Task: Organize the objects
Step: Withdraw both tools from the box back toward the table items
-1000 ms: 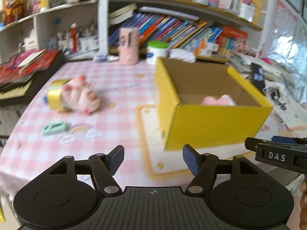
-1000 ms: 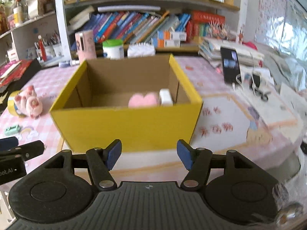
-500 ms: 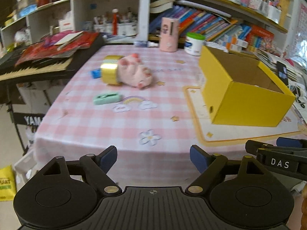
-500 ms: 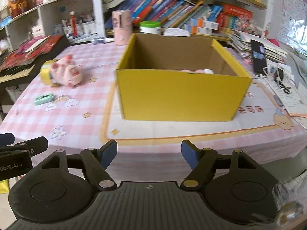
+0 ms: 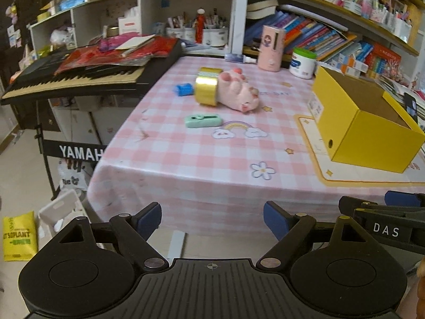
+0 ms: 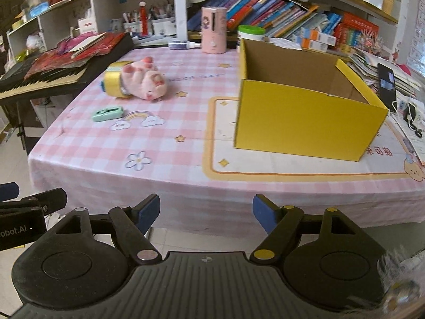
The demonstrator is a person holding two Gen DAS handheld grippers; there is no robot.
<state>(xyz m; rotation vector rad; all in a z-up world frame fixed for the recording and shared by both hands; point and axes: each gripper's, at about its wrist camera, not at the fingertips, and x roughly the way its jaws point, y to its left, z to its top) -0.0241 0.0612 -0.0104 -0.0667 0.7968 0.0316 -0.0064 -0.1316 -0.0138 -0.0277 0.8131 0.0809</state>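
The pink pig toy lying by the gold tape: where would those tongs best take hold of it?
Probably across its plump middle, coming down from above. The pink pig toy lies on its side with its feet toward the shelves and its rear against the gold tape roll. That blocks an approach from the tape side, while the soft belly looks narrow enough to squeeze. Both tongs are open and empty.
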